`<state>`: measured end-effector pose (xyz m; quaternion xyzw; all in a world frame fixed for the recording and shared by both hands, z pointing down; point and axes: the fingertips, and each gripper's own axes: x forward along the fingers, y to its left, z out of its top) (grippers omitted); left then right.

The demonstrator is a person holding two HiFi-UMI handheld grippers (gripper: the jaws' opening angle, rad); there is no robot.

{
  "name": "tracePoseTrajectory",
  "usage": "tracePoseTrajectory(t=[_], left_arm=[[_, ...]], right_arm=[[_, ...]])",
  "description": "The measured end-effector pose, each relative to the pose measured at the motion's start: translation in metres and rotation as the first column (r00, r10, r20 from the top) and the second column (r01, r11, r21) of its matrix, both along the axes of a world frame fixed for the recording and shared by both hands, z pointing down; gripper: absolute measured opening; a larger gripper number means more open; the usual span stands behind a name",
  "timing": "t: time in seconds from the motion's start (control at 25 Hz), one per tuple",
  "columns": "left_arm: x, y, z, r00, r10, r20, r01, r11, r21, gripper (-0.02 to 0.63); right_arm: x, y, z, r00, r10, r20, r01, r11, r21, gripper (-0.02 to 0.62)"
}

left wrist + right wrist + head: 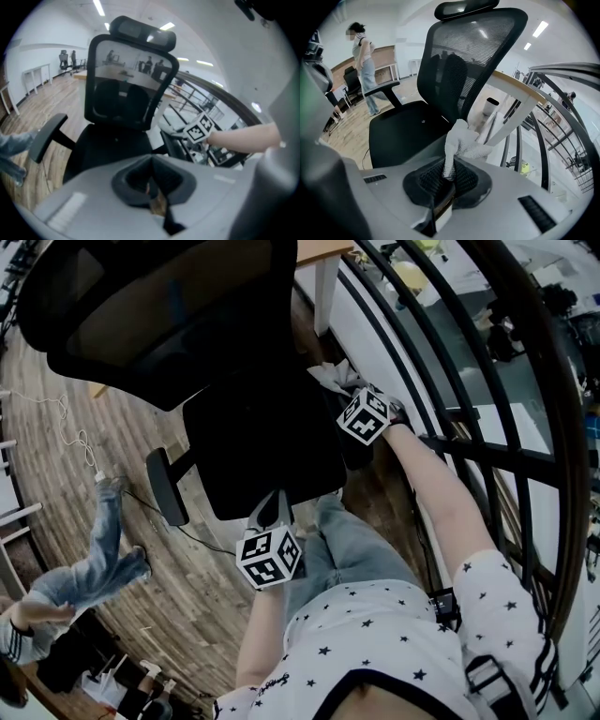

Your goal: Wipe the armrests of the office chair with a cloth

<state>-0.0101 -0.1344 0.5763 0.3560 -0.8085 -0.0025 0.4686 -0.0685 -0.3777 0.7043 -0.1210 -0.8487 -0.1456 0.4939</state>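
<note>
The black office chair (262,442) stands in front of me, mesh back (464,61) upright. My right gripper (345,392) is shut on a white cloth (330,376) and hangs over the chair's right armrest (171,143); in the right gripper view the cloth (461,143) sticks up out of the jaws. Whether it touches the armrest cannot be told. My left gripper (272,514) is at the seat's front edge, its jaws closed together with nothing in them. The left armrest (166,487) is bare, well to the left of it.
A black metal railing (469,442) curves close along the chair's right side. A light wooden desk (520,96) stands behind the chair. A person in jeans (89,573) is on the wood floor at the left. A cable (70,432) lies on the floor.
</note>
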Motion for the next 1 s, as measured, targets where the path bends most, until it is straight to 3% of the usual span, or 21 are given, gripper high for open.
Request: tracePoseTrajectory(t=[1.0], left_arm=[[0.031,0.019,-0.012,0.999,0.029,0.021,-0.03,0.999,0.017,0.006]], right_arm=[[0.069,0.037,-0.005,1.0,-0.018,-0.023,0.018,1.0,-0.008,0.032]])
